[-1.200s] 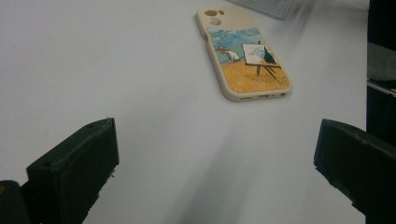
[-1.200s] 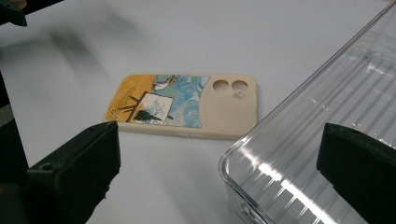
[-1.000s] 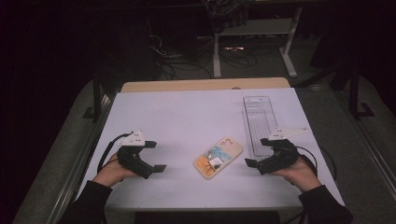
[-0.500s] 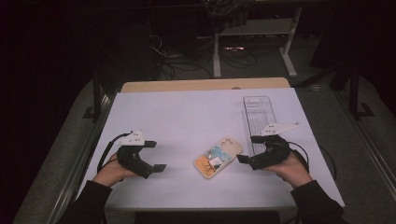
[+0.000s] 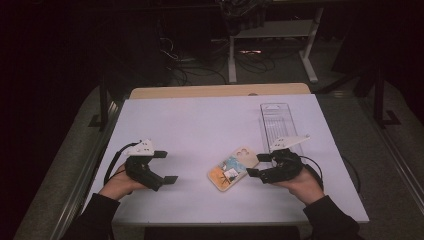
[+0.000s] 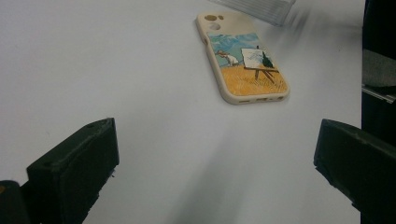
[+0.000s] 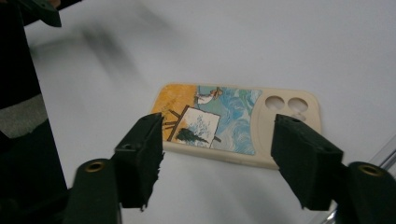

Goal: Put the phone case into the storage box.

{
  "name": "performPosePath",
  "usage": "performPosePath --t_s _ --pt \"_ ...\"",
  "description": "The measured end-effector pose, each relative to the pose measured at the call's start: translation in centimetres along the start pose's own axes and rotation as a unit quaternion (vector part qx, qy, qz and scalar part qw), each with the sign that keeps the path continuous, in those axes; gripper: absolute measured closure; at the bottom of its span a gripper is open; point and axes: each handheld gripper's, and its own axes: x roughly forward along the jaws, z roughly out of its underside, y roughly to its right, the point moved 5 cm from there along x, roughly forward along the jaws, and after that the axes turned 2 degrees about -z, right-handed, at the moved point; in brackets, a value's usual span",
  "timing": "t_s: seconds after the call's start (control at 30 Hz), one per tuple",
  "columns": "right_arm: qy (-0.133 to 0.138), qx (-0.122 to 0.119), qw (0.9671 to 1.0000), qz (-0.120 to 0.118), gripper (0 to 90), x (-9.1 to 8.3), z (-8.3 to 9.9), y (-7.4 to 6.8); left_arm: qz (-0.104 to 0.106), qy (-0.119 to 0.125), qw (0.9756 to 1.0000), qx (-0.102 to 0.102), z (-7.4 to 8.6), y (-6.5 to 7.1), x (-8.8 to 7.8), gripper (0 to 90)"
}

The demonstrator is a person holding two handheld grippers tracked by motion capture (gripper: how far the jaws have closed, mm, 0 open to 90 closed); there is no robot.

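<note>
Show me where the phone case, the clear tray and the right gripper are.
phone case (image 5: 233, 168): high view, middle of its painted back.
clear tray (image 5: 275, 121): high view, its ribbed floor.
right gripper (image 5: 256, 165): high view, midway between its jaw tips.

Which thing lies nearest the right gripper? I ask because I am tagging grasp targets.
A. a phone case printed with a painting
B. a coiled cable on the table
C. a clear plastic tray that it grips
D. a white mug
A: the phone case, printed with an easel scene, lies flat just ahead of the right gripper, between its open jaws' lines and untouched.
</note>
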Motion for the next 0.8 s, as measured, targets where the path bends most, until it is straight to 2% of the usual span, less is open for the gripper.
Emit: performPosePath --t_s 0.13,0.2,0.3,0.33,0.4,0.5,0.57,0.6,0.63,0.8 --pt "-0.008 -0.003 1.0 -0.003 40.3 0.3 0.4 -0.4 -0.001 -0.002 1.0 0.003 0.0 -0.1 0.1 0.0" --pt "-0.013 0.007 0.9999 -0.001 45.8 0.5 0.6 -0.6 -0.003 -0.004 1.0 0.006 0.1 -0.2 0.1 0.0" --pt "-0.022 -0.002 0.9997 0.005 54.4 0.8 1.2 -0.8 -0.003 -0.009 0.9999 0.005 0.2 -0.2 0.1 0.0" --pt "-0.025 0.004 0.9997 0.005 60.6 0.9 1.4 -1.0 -0.003 -0.009 0.9999 0.009 0.2 -0.2 0.1 0.0" --pt "-0.026 0.008 0.9996 0.005 62.9 1.0 1.5 -1.1 -0.002 -0.006 0.9999 0.008 0.2 -0.2 0.1 0.0" --pt "-0.043 0.013 0.9989 0.011 71.8 1.8 2.0 -1.5 -0.001 -0.007 1.0 0.006 0.2 0.0 0.2 0.0" --pt "-0.052 0.011 0.9985 0.016 77.2 2.2 2.2 -1.5 0.0 -0.012 0.9998 0.017 0.2 -0.1 0.2 0.0" --pt "-0.052 0.011 0.9985 0.016 77.2 2.2 2.2 -1.5 0.0 -0.012 0.9998 0.017 0.2 -0.1 0.2 0.0" --pt "-0.054 0.015 0.9982 0.02 82.1 2.6 2.3 -1.5 0.001 -0.009 0.9999 0.013 0.2 0.0 0.2 0.0" --pt "-0.062 0.014 0.9974 0.033 88.4 3.1 2.5 -1.3 0.003 -0.011 0.9999 0.012 0.2 0.1 0.3 0.0"
